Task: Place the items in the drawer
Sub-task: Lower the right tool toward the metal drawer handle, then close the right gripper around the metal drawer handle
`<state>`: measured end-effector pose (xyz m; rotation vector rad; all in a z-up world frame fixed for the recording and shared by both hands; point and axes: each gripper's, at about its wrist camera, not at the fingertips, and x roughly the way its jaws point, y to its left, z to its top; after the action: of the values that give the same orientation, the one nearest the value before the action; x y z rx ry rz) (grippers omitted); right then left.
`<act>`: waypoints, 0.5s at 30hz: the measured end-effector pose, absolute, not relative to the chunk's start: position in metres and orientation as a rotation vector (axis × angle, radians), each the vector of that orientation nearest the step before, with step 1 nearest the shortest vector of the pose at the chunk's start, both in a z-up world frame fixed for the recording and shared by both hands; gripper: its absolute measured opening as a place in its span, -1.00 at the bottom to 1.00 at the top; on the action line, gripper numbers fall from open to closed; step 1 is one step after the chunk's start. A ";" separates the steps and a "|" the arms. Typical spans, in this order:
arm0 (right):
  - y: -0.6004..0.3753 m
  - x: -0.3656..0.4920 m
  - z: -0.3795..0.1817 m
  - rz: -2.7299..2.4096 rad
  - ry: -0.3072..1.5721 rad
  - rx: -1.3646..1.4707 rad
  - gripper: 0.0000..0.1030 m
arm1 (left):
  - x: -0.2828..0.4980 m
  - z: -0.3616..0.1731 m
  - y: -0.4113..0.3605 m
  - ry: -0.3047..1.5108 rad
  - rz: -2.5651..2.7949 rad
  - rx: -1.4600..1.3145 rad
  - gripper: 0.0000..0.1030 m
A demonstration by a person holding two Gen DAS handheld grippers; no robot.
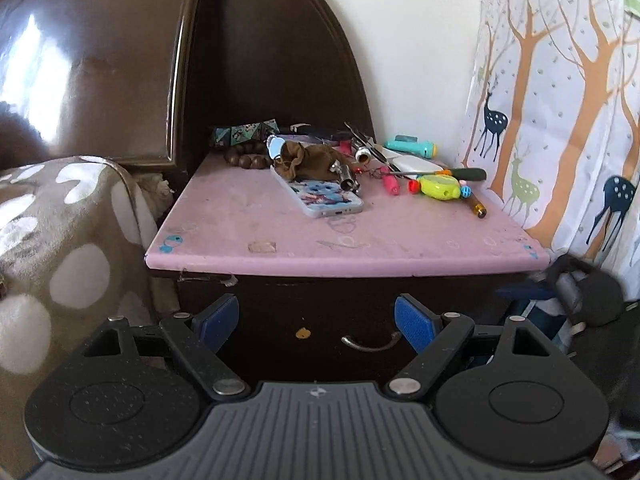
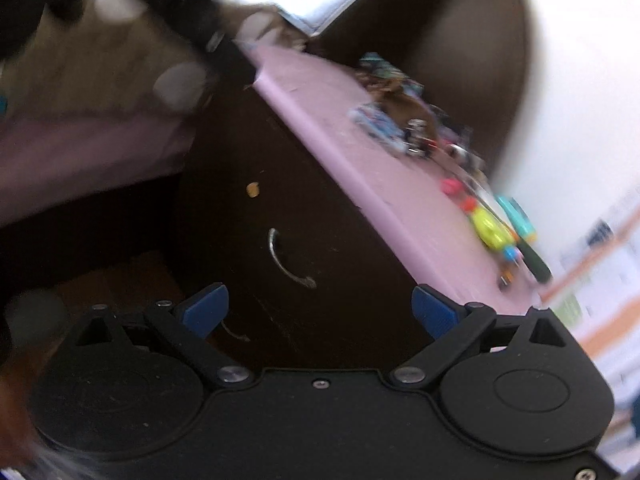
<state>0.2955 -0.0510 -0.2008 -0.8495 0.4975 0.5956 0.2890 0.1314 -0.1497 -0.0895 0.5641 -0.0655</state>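
A dark nightstand has a pink top (image 1: 256, 236) and a shut drawer with a curved metal handle (image 1: 370, 343). On the top lie a phone in a patterned case (image 1: 324, 198), a brown pouch (image 1: 308, 160), wooden beads (image 1: 242, 159), a yellow-green toy (image 1: 438, 187), a teal flashlight (image 1: 412, 147) and other small items. My left gripper (image 1: 316, 322) is open and empty in front of the drawer. My right gripper (image 2: 320, 310) is open and empty, tilted, close to the drawer handle (image 2: 286, 260); this view is blurred. It also shows at the right of the left wrist view (image 1: 576, 292).
A bed with a spotted brown blanket (image 1: 60, 248) stands left of the nightstand, with a dark glossy headboard (image 1: 92, 60) behind. A curtain with a deer and tree print (image 1: 560, 120) hangs at the right.
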 end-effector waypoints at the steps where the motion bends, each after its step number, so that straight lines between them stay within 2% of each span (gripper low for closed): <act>1: -0.046 0.300 -0.207 0.609 0.491 -0.885 0.91 | 0.291 -0.151 0.133 0.566 -0.065 -0.094 0.66; 3: -0.035 0.308 -0.218 0.631 0.471 -0.955 0.88 | 0.294 -0.152 0.135 0.571 -0.063 -0.103 0.66; 4: -0.030 0.312 -0.225 0.643 0.467 -0.991 0.78 | 0.296 -0.153 0.137 0.574 -0.062 -0.108 0.66; 7: -0.015 0.325 -0.245 0.679 0.463 -1.095 0.15 | 0.301 -0.156 0.140 0.581 -0.059 -0.122 0.66; 15: 0.008 0.353 -0.273 0.755 0.500 -1.205 0.12 | 0.310 -0.161 0.146 0.591 -0.063 -0.151 0.66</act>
<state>0.3528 0.0081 -0.2730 -1.2047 0.4998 0.7546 0.3104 0.1459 -0.1614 -0.1507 0.5907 -0.0631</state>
